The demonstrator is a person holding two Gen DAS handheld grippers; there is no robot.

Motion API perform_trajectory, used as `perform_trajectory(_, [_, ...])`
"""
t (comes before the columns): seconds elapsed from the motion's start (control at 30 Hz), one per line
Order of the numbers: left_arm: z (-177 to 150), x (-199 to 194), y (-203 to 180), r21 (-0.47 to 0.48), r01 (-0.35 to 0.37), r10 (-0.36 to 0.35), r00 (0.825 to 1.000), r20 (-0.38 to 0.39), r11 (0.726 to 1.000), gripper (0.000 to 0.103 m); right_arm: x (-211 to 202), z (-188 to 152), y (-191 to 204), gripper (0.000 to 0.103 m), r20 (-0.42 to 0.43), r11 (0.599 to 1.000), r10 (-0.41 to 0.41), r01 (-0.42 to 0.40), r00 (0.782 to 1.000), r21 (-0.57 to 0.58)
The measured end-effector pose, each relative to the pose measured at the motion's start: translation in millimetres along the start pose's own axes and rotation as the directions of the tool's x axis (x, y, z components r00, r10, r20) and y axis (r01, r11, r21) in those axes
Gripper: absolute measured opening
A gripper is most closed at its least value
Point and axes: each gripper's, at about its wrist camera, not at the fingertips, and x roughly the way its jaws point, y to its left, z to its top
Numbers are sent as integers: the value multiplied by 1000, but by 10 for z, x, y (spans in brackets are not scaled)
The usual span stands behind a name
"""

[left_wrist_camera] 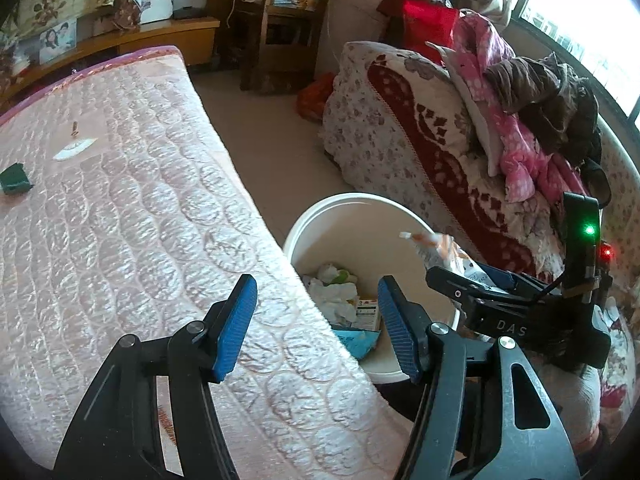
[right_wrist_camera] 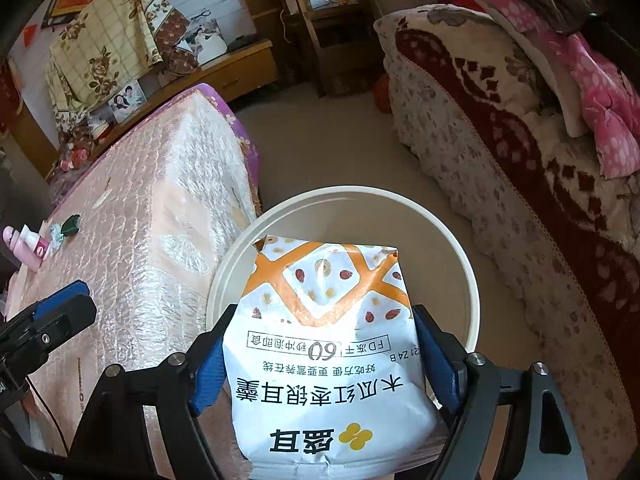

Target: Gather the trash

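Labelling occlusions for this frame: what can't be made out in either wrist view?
- Contents of the white round plastic bin: right wrist view, hidden behind the white-and-orange snack packet held in the right gripper.
- Part of the bin's floor: left wrist view, cut off by the pink quilted mattress edge and the left gripper.
- Small green object on the mattress: too small to identify in either view.

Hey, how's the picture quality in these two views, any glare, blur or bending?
Left wrist view: the window is blown out white, the mattress edge bows from fisheye, and the packet in the right tool looks smeared. Right wrist view: the packet print is sharp, and the mattress cover shows shiny glare patches.
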Motion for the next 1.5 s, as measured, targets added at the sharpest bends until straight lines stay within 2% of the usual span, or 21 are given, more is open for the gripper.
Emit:
perform_trajectory(0.1, [-11,-15,48,-10,-2,2,1000,1,1000,61,7,3,15,90,6,1000,3,-3,1000,-6])
perform_trajectory(0.47, [-49,-119,126,-6,-45,45,999,30,999,61,31,-10,96,90,-16,1000,20,-20,1000,-21])
perform_trajectory(0.7, [-94,-226,275,-17,-85,86,995,51,996,61,-58,-32,333,90,17,997,19,-17,1000,-72])
perform_trajectory(0.97, [-165,-422,644,-49,-160,163,983,82,986,61,-127,-1,831,90,42,986,56,-48,998,-162])
perform_trajectory(1.5, [-369,-876,1605,-172,-289,308,947,92,942,61,98,33,1962,90,10,946,151,-142,988,-291])
